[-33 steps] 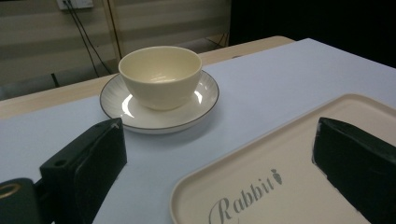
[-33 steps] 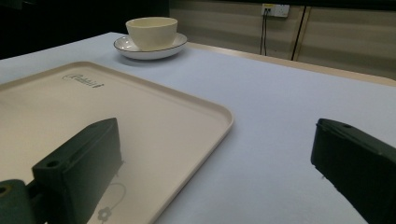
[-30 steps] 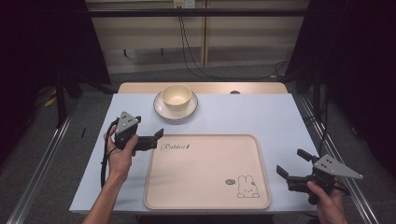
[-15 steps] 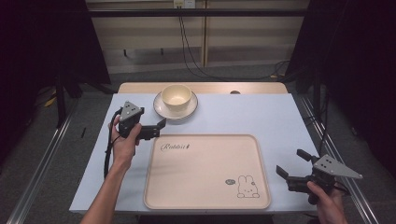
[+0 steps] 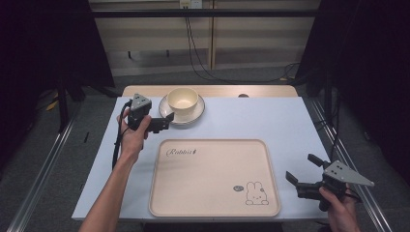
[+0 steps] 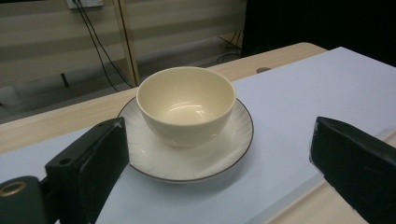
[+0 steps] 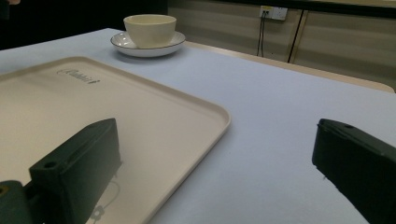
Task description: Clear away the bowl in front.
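My left gripper (image 5: 164,119) has its jaws spread wide, pinching nothing, just short of the saucer (image 5: 195,115) at its 3 o'clock. The cream bowl (image 5: 183,100) sits upright on that saucer, at the table's (image 5: 270,116) 12 o'clock edge. My left gripper view shows the bowl's (image 6: 187,105) glossy hollow. My right gripper (image 5: 300,174), also spread and touching nothing, hangs at 5 o'clock beside the tray (image 5: 212,179); its view shows the tray's raised rim (image 7: 219,123).

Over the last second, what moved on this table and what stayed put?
The left gripper moved away from the person, from the tray's left edge up to the saucer holding the bowl, jaws open, gripping nothing. The right gripper, bowl, saucer and tray stayed put.
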A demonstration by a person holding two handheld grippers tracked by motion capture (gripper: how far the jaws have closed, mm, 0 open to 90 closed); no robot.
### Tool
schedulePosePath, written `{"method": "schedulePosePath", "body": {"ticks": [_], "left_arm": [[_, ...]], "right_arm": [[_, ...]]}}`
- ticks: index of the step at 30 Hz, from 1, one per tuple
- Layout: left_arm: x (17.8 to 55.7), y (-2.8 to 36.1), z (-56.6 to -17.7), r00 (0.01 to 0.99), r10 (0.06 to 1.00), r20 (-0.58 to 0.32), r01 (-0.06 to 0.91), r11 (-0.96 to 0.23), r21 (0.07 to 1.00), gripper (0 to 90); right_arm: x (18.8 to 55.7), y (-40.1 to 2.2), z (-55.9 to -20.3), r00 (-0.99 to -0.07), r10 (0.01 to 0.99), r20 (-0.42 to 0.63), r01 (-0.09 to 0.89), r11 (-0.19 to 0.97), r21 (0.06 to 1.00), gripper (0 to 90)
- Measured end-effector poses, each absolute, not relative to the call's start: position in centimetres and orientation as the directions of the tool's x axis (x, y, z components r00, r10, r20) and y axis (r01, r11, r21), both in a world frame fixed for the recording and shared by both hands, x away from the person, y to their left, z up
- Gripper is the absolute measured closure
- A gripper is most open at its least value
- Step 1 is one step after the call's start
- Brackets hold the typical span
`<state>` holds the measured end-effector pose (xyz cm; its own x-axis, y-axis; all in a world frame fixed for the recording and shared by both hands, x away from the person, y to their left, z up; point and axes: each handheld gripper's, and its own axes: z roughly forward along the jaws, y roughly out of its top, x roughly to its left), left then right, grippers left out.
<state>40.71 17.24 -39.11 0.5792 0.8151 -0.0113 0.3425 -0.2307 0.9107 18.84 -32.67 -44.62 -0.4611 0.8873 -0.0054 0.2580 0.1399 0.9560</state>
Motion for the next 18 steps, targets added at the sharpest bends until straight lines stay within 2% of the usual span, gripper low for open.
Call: {"method": "schedulePosePath", "body": {"ticks": [7, 18], "left_arm": [[42.7, 16.7, -39.2, 0.551, 0.834, 0.002, 0.360, -0.240, 0.902, 6.1], [46.0, 16.1, -40.0, 0.531, 0.847, -0.034, 0.408, -0.220, 0.886, 8.9]], "right_arm": [[18.8, -32.6, -44.7, -0.467, 0.884, -0.016, 0.249, 0.148, 0.957, 0.6], [18.8, -32.6, -44.7, -0.476, 0.879, -0.022, 0.240, 0.154, 0.959, 0.6]]}}
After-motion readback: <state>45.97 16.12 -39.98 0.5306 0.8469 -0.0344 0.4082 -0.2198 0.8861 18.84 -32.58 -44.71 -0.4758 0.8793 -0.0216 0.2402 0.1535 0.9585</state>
